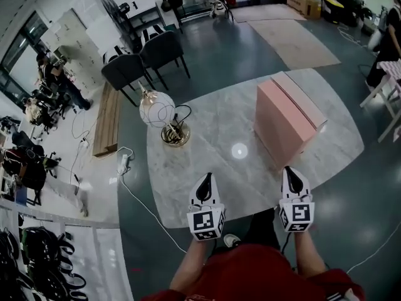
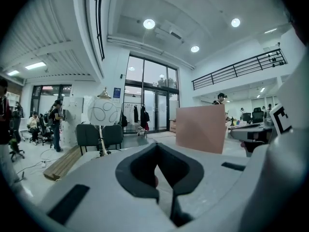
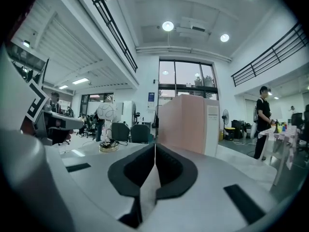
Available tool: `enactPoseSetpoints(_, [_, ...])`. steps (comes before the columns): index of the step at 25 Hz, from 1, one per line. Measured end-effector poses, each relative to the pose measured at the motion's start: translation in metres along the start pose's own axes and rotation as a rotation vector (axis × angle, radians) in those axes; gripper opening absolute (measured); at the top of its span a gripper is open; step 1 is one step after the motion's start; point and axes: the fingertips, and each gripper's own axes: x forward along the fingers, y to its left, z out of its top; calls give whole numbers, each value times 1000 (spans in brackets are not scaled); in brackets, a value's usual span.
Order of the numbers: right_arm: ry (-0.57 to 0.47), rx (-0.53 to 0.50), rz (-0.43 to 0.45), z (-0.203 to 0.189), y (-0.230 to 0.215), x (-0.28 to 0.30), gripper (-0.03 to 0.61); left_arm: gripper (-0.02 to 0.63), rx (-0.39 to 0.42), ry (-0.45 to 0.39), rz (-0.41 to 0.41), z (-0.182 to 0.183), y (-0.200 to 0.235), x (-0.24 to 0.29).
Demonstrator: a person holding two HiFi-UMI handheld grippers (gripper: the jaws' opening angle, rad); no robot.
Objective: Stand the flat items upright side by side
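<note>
Boxes (image 1: 287,115), pink, stood upright side by side on the marble table's (image 1: 207,149) right; near its edge, left gripper (image 1: 207,177) and right gripper (image 1: 292,170) were pressed together, empty.

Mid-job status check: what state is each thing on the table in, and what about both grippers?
Tall pink cardboard box: standing upright on the grey marble table.
White globe lamp with brass base: upright, apart from the box.
Left gripper: shut, nothing between the jaws.
Right gripper: shut, nothing between the jaws.
</note>
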Motion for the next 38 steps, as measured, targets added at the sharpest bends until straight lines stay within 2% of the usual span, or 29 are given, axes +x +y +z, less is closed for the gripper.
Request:
enactPoseSetpoints(7, [-63, -44, 94, 40, 50, 2, 3, 5, 5, -52, 94, 18, 50, -50])
enactPoseSetpoints(13, [-146, -96, 137, 79, 78, 13, 3, 4, 11, -131, 185, 40, 93, -90])
enactPoseSetpoints(22, [-262, -67, 166, 132, 104, 20, 3, 3, 58, -244, 223, 76, 128, -122])
enactPoseSetpoints(25, [-278, -88, 179, 138, 113, 21, 3, 3, 67, -277, 236, 84, 131, -125])
enactPoseSetpoints(38, [-271, -97, 212, 134, 128, 24, 2, 3, 35, -275, 233, 83, 133, -127])
